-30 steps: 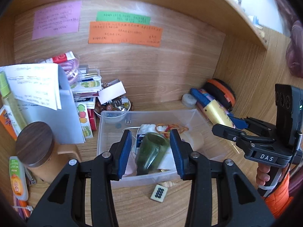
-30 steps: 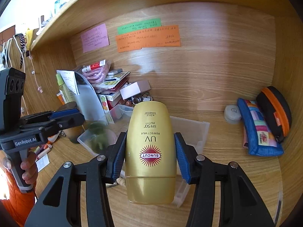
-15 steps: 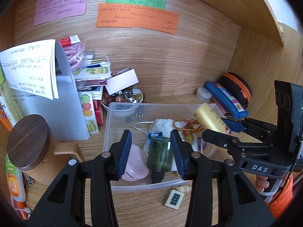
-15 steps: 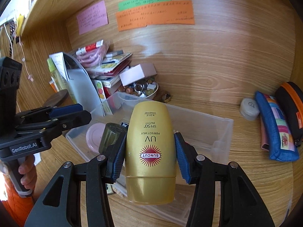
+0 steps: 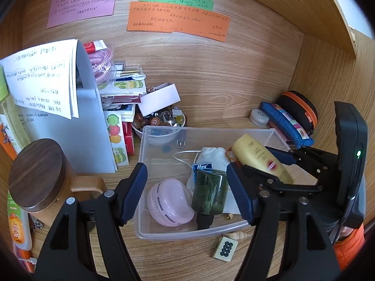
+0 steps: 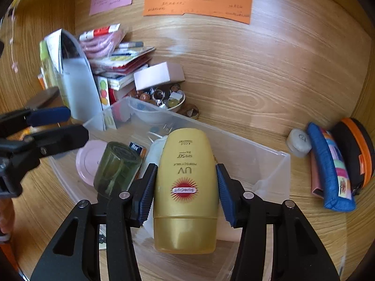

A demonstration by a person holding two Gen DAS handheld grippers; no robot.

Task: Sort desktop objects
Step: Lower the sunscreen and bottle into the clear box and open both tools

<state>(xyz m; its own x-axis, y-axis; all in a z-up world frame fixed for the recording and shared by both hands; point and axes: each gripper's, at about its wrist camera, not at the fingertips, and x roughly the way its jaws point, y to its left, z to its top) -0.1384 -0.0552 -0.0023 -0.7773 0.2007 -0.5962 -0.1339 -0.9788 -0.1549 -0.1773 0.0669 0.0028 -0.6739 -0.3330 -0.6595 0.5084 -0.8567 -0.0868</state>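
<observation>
A clear plastic bin (image 5: 161,233) (image 6: 269,178) sits on the wooden desk. My left gripper (image 5: 187,192) is open over it; the green glass bottle (image 5: 209,194) (image 6: 117,166) lies between the fingers, near the right pad, tilted inside the bin beside a pink round case (image 5: 170,205). My right gripper (image 6: 185,192) is shut on a gold sunscreen bottle (image 6: 186,187) (image 5: 257,158), held over the bin's right part. A white pouch (image 5: 212,154) also lies in the bin.
A mahjong tile (image 5: 225,248) lies before the bin. A wooden lidded cup (image 5: 37,175), papers and booklets stand at left. A bowl of beads (image 5: 161,123) is behind the bin. Pouches (image 6: 328,166) and a small white jar (image 6: 298,141) are at right.
My left gripper has opened wide and released the green bottle into the bin. My right gripper has brought the sunscreen bottle forward and lower over the bin.
</observation>
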